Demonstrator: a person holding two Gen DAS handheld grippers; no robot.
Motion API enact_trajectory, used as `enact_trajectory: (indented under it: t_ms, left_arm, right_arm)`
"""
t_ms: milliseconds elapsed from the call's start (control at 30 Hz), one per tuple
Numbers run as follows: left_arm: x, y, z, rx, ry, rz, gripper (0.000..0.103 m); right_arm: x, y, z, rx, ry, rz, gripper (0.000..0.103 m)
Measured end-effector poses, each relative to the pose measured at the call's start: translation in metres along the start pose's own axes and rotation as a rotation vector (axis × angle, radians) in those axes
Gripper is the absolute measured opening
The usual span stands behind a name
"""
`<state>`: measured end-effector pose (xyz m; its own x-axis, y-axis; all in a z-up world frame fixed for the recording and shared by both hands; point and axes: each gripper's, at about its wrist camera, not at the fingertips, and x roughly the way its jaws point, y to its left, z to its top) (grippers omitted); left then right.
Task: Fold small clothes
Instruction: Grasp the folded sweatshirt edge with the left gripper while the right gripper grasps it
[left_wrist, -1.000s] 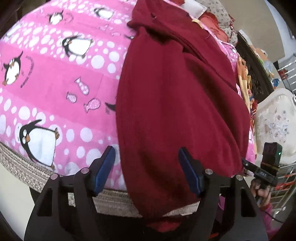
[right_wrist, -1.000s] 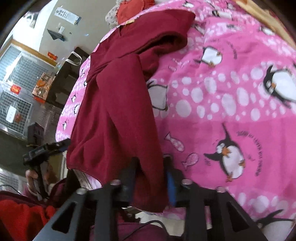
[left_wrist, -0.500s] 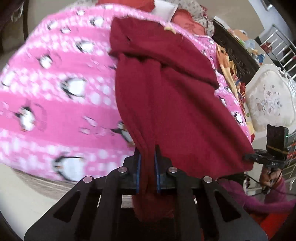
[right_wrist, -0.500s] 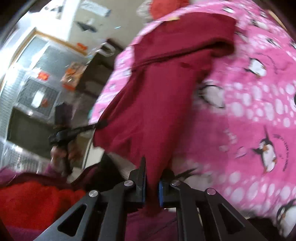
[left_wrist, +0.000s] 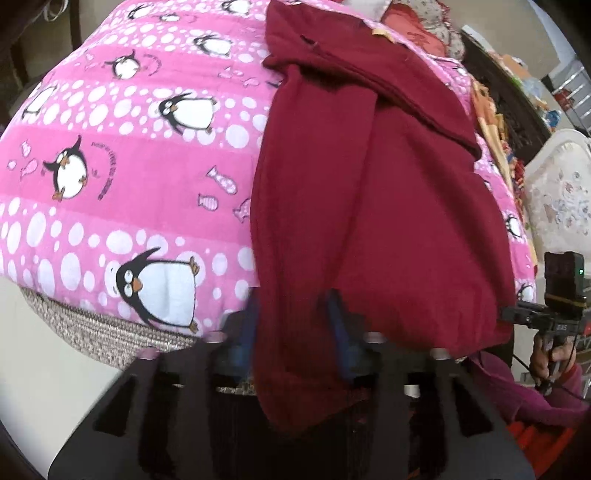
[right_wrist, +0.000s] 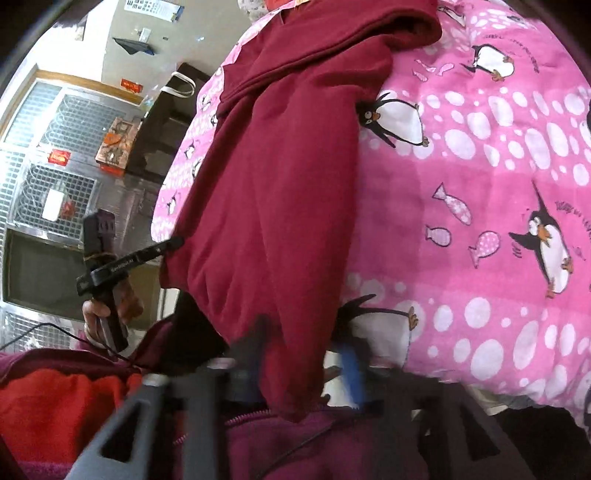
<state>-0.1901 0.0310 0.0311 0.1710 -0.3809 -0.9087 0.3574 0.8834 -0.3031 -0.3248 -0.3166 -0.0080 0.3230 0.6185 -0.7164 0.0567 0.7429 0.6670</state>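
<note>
A dark red garment (left_wrist: 369, 177) lies lengthwise on a pink penguin blanket (left_wrist: 122, 166), its near end hanging over the bed edge. My left gripper (left_wrist: 291, 332) is open, its blue-padded fingers apart on either side of the garment's near left corner. In the right wrist view the same garment (right_wrist: 280, 177) hangs between the parted fingers of my right gripper (right_wrist: 306, 373), also open. The right gripper appears in the left wrist view (left_wrist: 554, 314), and the left gripper appears in the right wrist view (right_wrist: 110, 266).
The bed's woven edge (left_wrist: 92, 332) runs below the blanket. Red and patterned clothes (left_wrist: 417, 29) pile at the far end. A white upholstered chair (left_wrist: 557, 192) stands right of the bed. A dark cabinet (right_wrist: 162, 125) and metal grilles (right_wrist: 55, 155) stand left.
Both grippers were shut on the garment's near corners half a second ago and lifted it; now both have opened and the garment has dropped back over the bed edge.
</note>
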Motion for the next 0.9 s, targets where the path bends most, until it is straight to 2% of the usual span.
enact_trajectory:
  t_ms: [233, 567, 633, 667, 733, 900]
  left_arm:
    - [0.005, -0.006, -0.004, 0.005, -0.003, 0.053, 0.046]
    - [0.012, -0.008, -0.004, 0.009, 0.002, 0.077, 0.049]
    - [0.013, -0.008, -0.004, 0.004, 0.005, 0.075, 0.049]
    - [0.014, -0.008, -0.003, 0.003, 0.006, 0.075, 0.05]
    - [0.015, -0.009, -0.003, 0.005, 0.011, 0.079, 0.051]
    - [0.014, -0.012, -0.002, 0.023, 0.025, 0.086, 0.052]
  right_arm:
    - [0.004, 0.005, 0.004, 0.023, -0.011, 0.011, 0.046]
    - [0.003, 0.026, 0.009, -0.051, -0.022, -0.059, 0.044]
    - [0.004, 0.03, 0.008, -0.086, -0.021, -0.099, 0.032]
    - [0.002, 0.033, 0.009, -0.103, -0.033, -0.107, 0.029]
    - [-0.003, 0.034, 0.011, -0.119, -0.052, -0.108, 0.014]
    - [-0.029, 0.041, 0.021, -0.149, -0.144, -0.084, 0.012]
